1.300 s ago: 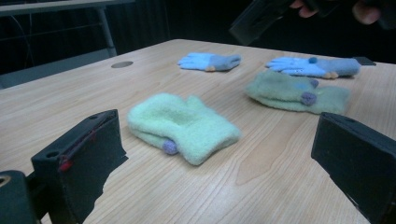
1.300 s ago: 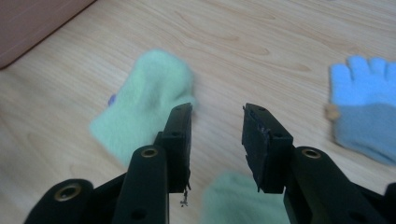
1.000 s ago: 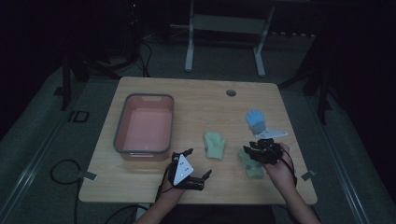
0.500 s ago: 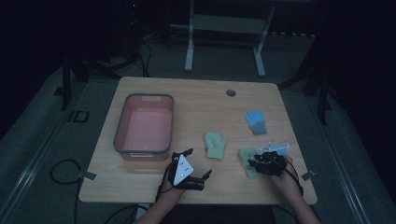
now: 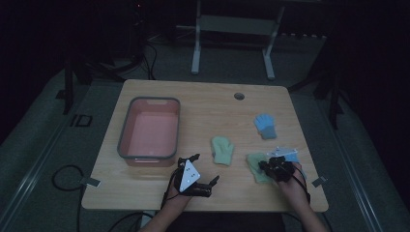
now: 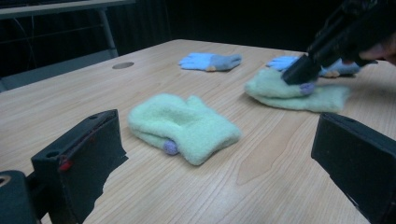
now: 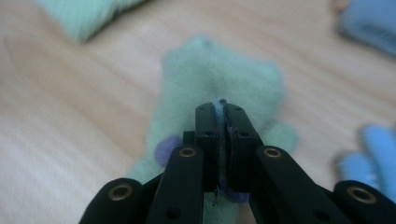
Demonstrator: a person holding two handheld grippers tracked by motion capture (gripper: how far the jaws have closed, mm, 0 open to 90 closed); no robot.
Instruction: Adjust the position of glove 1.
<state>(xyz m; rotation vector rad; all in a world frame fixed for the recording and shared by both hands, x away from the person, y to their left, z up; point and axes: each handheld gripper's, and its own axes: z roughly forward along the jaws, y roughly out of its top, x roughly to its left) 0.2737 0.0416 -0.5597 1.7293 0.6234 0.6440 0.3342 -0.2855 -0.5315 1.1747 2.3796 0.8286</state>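
Near the tabletop's (image 5: pixel 145 193) front right corner, the right gripper (image 7: pixel 223 108) has just closed its jaws, pinching the green mitten (image 7: pixel 219 79).

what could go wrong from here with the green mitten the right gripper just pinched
The right gripper has just closed on a thin fold of the green mitten, so the fabric may slip out when lifted. A blue glove lies right beside it and could get dragged along. The pink bin sits across the table past the second green mitten and the open left gripper, so a dangling mitten might snag on either.
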